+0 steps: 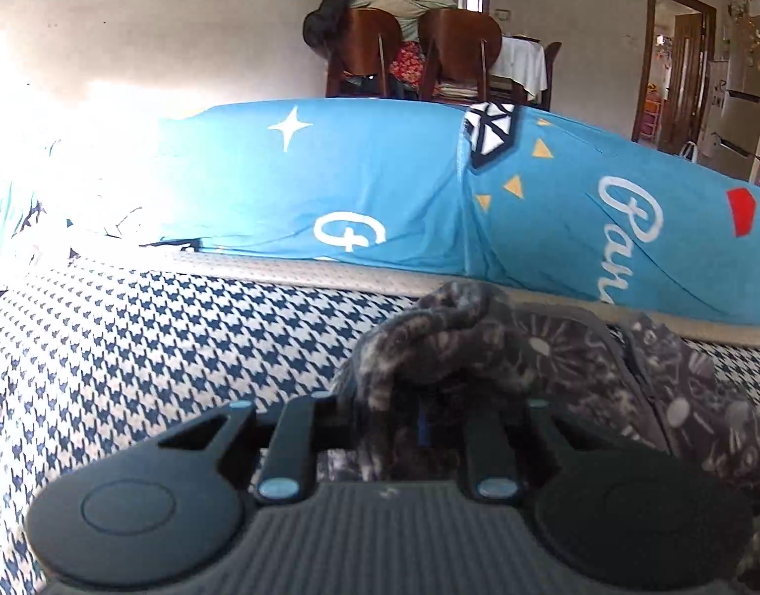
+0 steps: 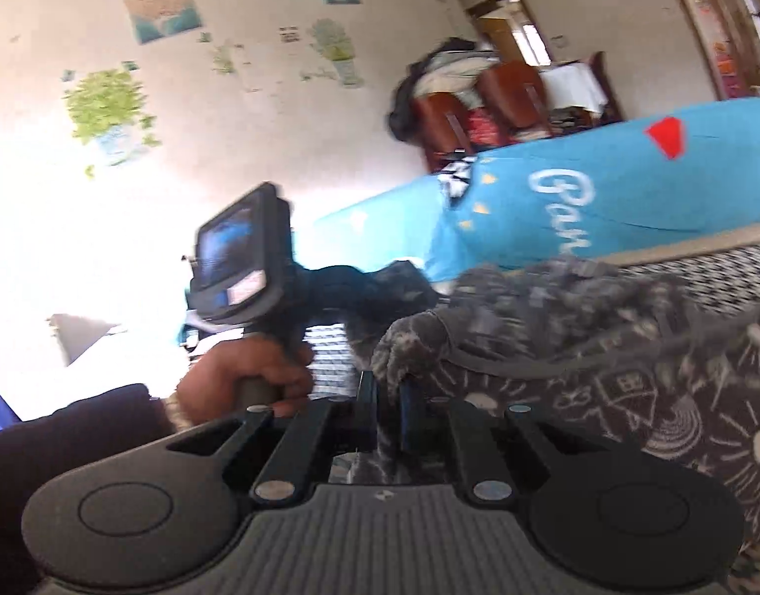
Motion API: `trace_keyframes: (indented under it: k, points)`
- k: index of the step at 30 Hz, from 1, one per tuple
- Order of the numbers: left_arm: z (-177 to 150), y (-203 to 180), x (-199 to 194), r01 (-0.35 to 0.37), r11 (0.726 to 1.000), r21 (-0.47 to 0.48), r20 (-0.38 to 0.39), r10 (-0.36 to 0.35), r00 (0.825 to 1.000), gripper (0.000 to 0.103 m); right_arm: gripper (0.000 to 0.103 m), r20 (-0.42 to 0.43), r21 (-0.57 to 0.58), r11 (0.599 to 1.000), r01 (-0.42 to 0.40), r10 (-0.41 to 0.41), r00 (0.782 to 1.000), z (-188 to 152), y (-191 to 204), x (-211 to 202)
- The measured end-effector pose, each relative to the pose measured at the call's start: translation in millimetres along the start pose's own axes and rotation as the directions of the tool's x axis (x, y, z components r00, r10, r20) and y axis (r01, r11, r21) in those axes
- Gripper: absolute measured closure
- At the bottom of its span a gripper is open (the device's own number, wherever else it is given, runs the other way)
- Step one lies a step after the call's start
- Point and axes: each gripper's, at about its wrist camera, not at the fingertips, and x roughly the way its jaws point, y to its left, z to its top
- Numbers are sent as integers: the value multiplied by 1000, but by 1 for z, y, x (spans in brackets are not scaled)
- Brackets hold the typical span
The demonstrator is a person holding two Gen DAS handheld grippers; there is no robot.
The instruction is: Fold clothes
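Left gripper (image 1: 419, 426): jaws pinching a bunched fold of the dark grey patterned garment (image 1: 479, 347), held just above the houndstooth bed cover (image 1: 132, 347). Right gripper (image 2: 387, 416): jaws pressed together on another edge of the same garment (image 2: 628, 386), which drapes to the right of it. Left hand (image 2: 246, 377) grips the other gripper's handle, seen from the right wrist view. Blue printed quilt (image 1: 355, 178) lies behind the garment on the bed. Wooden chairs (image 1: 410, 49) stand beyond, piled with clothes.
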Motion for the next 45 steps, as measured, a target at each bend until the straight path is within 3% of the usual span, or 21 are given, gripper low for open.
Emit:
trace_keyframes:
  k: [6,11,13,14,15,17,20,22,25,28,31,33,36,39,41,43,45]
  points:
    - [12,20,6,-62,998,-32,19,63,998,85,92,-64,-52,993,-106,103,993,-4,23,29]
    - [20,34,11,-113,992,-48,29,115,993,85,92,-131,-59,976,-210,201,971,-7,33,50]
    - [23,39,13,-133,990,-55,33,135,990,82,85,-165,-102,968,-229,210,964,-5,35,55]
    - [25,42,14,-143,988,-58,35,146,989,77,83,-174,-124,966,-228,205,963,-4,34,55]
    - [26,44,15,-153,986,-62,37,156,987,56,73,-177,-143,963,-229,203,963,-3,33,53]
    - [28,51,13,-175,982,-72,55,180,982,35,66,-167,-164,960,-226,199,966,0,31,46]
    - [29,58,5,-146,985,-87,60,152,987,32,59,-151,-171,958,-231,206,967,8,26,39]
    - [26,58,3,-115,989,-95,45,120,992,32,51,-130,-176,963,-204,183,975,13,21,36]
    - [20,48,0,-66,996,-60,26,67,997,30,47,-112,-171,977,-128,110,988,17,9,35]
    - [12,35,-5,-1,1000,-31,6,1,1000,22,37,-83,-116,993,-10,1,997,22,-10,36]
    - [5,23,-11,61,998,-21,-11,-61,998,11,33,-41,-44,994,96,-98,994,28,-32,35]
    - [1,15,-17,90,996,-12,-14,-90,996,5,28,1,-29,985,171,-171,985,33,-42,32]
    - [-4,6,-25,128,992,-3,-22,-128,991,0,28,-9,-106,955,276,-278,960,44,-55,34]
    - [-10,-1,-30,158,987,3,-36,-158,987,0,28,6,-94,925,368,-369,930,52,-79,32]
    - [-14,-7,-33,166,986,11,-47,-165,985,0,25,16,-39,921,387,-386,922,55,-97,29]
    - [-18,-11,-34,175,984,16,-63,-174,983,0,8,-8,37,916,400,-400,917,57,-114,30]
    - [-22,-14,-35,183,983,19,-77,-181,980,0,5,-29,110,897,428,-427,904,58,-129,32]
